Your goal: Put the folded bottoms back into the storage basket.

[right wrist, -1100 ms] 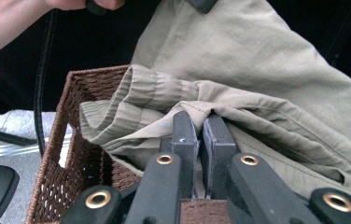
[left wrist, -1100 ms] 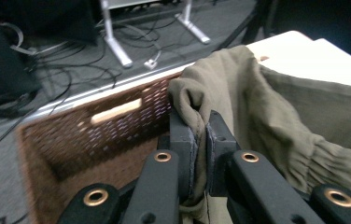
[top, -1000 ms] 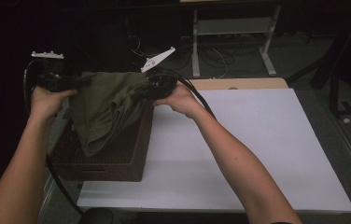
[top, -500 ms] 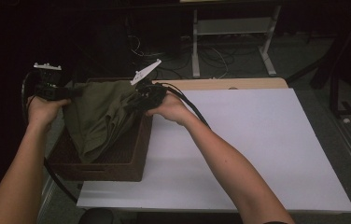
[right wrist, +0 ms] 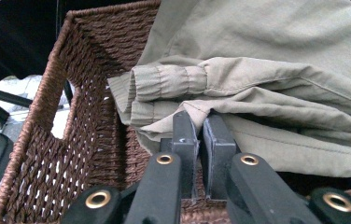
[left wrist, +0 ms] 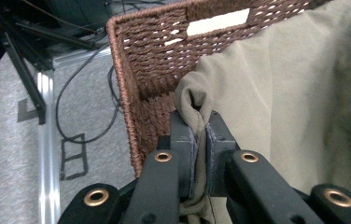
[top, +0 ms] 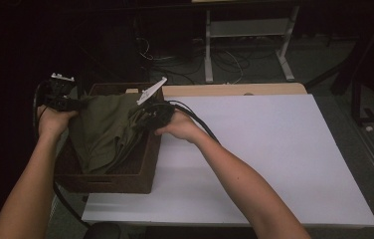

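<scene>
An olive green garment [top: 106, 130] hangs spread between my two grippers, over and partly inside a brown woven basket [top: 125, 183] at the table's left end. My left gripper [top: 75, 103] is shut on one fold of the garment [left wrist: 276, 88], with cloth pinched between its pads [left wrist: 187, 144] near the basket wall [left wrist: 145, 70]. My right gripper [top: 142, 119] is shut on another edge of the garment [right wrist: 267, 60], beside an elastic cuff [right wrist: 164, 84], just above the basket's inner wall [right wrist: 85, 126].
A white table top [top: 274, 149] stretches to the right of the basket. Behind the table are a wooden board edge [top: 234, 89], floor cables [top: 185, 64] and a metal table frame [top: 244, 30]. A handle slot [left wrist: 218, 22] pierces the basket wall.
Both grippers have moved left and downward with the garment, from above the basket's right side to over its middle. The cloth now sags deeper into the basket.
</scene>
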The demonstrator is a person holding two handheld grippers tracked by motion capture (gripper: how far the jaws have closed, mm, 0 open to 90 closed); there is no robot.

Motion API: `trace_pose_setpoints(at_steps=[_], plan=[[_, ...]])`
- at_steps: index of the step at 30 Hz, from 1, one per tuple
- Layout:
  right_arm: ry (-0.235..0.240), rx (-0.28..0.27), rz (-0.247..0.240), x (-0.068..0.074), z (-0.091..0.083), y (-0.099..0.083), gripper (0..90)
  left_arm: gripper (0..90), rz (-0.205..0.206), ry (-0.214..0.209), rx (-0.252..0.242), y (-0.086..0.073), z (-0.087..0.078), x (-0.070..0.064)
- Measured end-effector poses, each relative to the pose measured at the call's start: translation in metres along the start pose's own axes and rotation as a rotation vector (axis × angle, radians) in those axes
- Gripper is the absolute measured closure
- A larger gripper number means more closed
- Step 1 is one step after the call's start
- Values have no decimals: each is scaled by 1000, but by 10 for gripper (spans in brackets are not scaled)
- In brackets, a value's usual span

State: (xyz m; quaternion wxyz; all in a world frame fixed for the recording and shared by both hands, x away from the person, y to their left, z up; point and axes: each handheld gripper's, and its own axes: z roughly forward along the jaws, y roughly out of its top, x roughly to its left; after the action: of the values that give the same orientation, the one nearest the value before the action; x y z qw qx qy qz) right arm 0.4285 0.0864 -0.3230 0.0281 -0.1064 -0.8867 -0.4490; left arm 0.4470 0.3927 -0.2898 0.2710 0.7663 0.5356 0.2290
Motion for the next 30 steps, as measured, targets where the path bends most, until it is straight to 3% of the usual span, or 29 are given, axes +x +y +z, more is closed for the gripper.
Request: trace_pose_setpoints(at_steps=[3,7,10,13,16,22,30], plan=[[9,8,-4,2,5,-1,845,842,11,9,16,0,8,-2],[11,25,-8,3,8,-2,840,818,15,4,-8,-2,20,-5],[27,19,-12,4,7,-6,725,637,17,2,-50,-4,27,-9],[14,-5,3,2,0,-8,633,551,5,-20,-68,-5,29,-12],[-6,-2,16,-2,-5,-9,576,504,7,-51,-81,-4,29,-16],[-41,-3,24,-5,-18,-10,497,436,-23,-152,-126,-3,24,-27],[-63,-31,41,-11,-41,-25,445,368,15,-246,-196,-9,7,-61]])
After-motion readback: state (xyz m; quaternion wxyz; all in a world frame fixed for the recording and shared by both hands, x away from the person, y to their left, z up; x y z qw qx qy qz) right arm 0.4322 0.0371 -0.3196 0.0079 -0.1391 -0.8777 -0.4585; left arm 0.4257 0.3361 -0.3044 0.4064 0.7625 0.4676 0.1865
